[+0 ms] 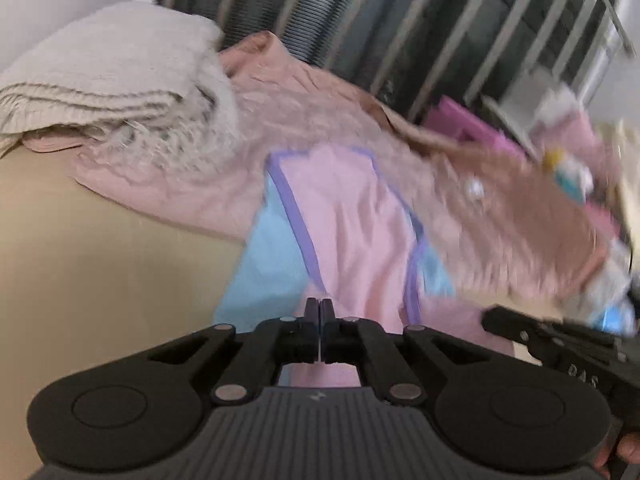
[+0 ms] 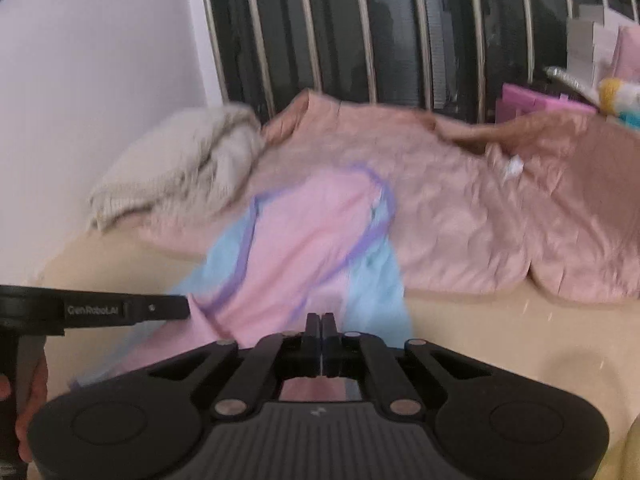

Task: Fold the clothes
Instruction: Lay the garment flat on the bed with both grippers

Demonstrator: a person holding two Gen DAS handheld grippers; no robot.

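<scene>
Pink-and-blue garment (image 1: 340, 232), light, limp and apt to sag, lies at the bed's (image 1: 100, 248) near edge; left gripper (image 1: 319, 308) and right gripper (image 2: 320, 322) fingers together at its hem, grip unconfirmed.

This looks like a bedroom in a home. A bed with a beige sheet (image 2: 500, 340) fills the near part of both views, and a metal-barred headboard (image 2: 360, 40) stands at the far side against a plain pale wall (image 2: 100, 80). On the bed lie a quilted pink blanket (image 2: 460, 220), a folded cream knitted throw (image 1: 112, 80) at the far left, and a pink and blue garment (image 2: 304, 248). Soft toys and pink boxes (image 2: 532, 102) crowd the far right corner.
</scene>
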